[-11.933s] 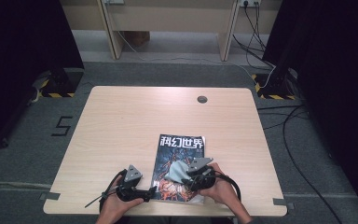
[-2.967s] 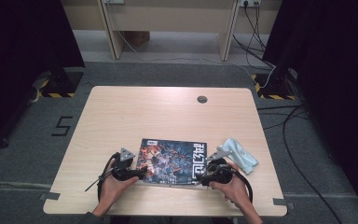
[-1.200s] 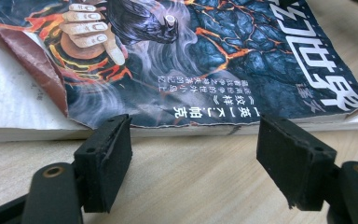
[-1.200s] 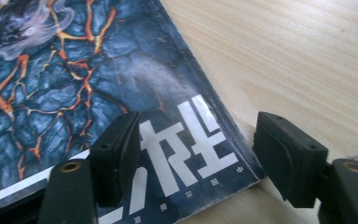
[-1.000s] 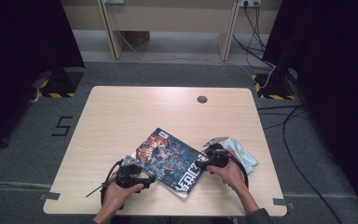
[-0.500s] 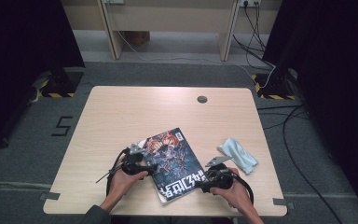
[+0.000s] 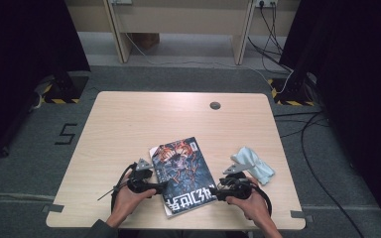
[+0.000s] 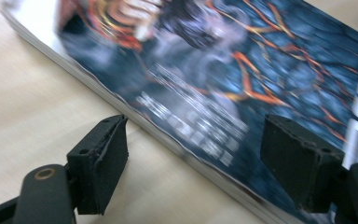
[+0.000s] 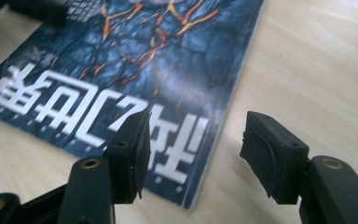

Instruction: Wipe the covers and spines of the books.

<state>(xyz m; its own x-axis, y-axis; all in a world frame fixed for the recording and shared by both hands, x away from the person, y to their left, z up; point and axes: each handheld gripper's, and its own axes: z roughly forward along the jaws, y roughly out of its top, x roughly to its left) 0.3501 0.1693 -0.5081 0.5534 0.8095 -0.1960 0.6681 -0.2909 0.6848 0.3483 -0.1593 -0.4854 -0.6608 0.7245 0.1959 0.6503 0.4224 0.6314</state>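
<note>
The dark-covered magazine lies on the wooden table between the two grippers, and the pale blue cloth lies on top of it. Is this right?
Not quite. The pale blue cloth lies on the bare wooden table, apart from the dark-covered magazine and to its right, as the high view shows. The magazine does lie between the two grippers.

Dark blue magazine (image 7: 183, 173) with orange cracks, white characters; pale blue cloth (image 7: 254, 165).

A pale wooden table (image 7: 129, 129) stands on grey carpet (image 7: 25, 163), with black curtains (image 7: 25, 39) on both sides.
</note>
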